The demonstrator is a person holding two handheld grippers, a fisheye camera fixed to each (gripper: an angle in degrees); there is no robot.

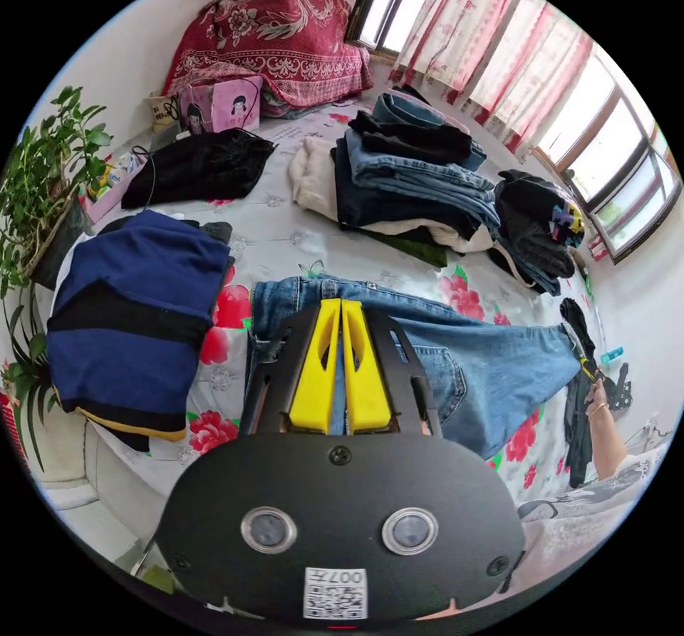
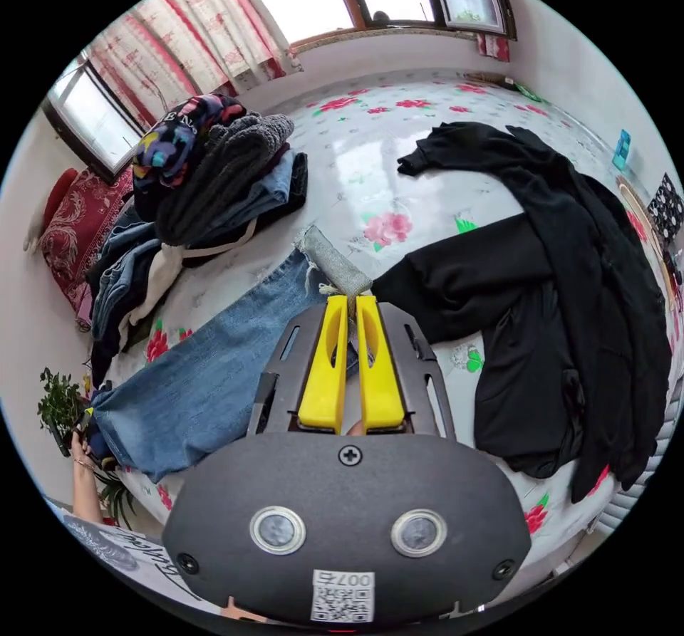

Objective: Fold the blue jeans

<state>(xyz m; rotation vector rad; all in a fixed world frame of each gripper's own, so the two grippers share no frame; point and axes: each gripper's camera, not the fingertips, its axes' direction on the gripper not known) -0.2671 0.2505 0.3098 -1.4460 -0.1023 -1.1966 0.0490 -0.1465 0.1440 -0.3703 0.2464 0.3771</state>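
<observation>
Closest in the left gripper view, the left gripper [image 1: 340,303] with its two yellow jaws stands pressed nearly together, and a strip of denim shows in the narrow slit between them: it is clamped on the waistband of the faded blue denim jeans [image 1: 470,365]. The jeans stretch out flat across the white floral-printed bed sheet [image 1: 285,237], waist at this gripper and leg running off toward a person's hand [image 1: 597,399] at the far end (a small glimpse of yellow sits there).

In the right gripper view, the right gripper [image 2: 351,299], also yellow-jawed, is closed down to a thin gap on the frayed hem of the jeans' leg, with the grey underside of the cuff turned up just past the jaw tips. The denim runs away from it to the waist end near the view's lower left.

A black long-sleeved garment [image 2: 541,308] lies spread just beside that hem. A pile of folded jeans and dark clothes [image 1: 413,180] sits beyond the waistband, and a folded navy and black garment [image 1: 135,308] lies near the waist end.
</observation>
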